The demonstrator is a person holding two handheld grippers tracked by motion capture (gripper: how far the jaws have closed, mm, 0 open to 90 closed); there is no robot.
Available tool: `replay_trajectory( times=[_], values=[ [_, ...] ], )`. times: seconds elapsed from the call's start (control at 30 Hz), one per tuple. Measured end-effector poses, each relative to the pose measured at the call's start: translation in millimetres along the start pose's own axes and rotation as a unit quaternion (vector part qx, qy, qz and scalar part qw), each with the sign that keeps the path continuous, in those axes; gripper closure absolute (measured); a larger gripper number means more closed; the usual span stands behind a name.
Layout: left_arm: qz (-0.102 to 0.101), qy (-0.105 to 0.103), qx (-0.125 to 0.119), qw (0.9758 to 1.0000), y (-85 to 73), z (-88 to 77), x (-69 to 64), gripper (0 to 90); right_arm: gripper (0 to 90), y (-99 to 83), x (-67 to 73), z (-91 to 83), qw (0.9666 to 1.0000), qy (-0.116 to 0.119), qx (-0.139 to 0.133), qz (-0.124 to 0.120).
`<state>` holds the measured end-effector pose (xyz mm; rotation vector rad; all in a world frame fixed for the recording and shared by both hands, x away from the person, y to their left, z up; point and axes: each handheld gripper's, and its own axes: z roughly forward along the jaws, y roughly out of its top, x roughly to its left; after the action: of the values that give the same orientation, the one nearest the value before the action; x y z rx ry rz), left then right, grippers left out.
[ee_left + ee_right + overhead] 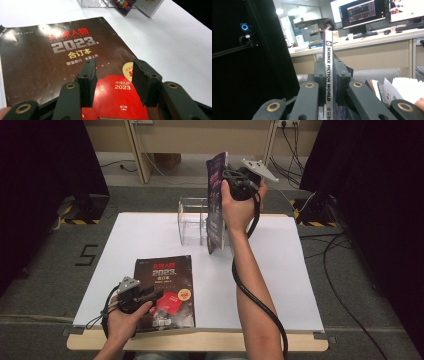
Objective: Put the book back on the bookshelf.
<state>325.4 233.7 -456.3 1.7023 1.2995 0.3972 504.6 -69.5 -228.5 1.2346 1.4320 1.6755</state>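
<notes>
A dark magazine [165,290] marked 2023 lies flat on the white board [280,285] at the front left. My left gripper [156,296] hovers over its lower part, near a red patch on the cover. In the left gripper view the cover [62,55] fills the scene under the left gripper [113,68], whose jaws stand apart with nothing between them. My right gripper [226,179] is raised at the back, shut on a purple magazine [215,210] held upright on edge. Its spine [328,75], reading Science Fiction World, is pinched in the right gripper [328,62].
A clear acrylic holder [192,222] stands at the back middle of the board, just left of the hanging magazine. Other books [147,5] stand beside the holder [93,3]. Black curtains flank the table and cables [345,285] run across the floor at the right.
</notes>
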Motion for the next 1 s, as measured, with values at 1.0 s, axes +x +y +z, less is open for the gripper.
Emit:
replay_trajectory(
  times=[1.0],
  values=[
    [-0.001, 0.001, 0.0, 1.0, -0.2, -0.6, 2.1, 54.2, 83.5, -12.0, -4.4, 26.8, 0.9999, -0.012, 0.011, 0.005]
  ],
)
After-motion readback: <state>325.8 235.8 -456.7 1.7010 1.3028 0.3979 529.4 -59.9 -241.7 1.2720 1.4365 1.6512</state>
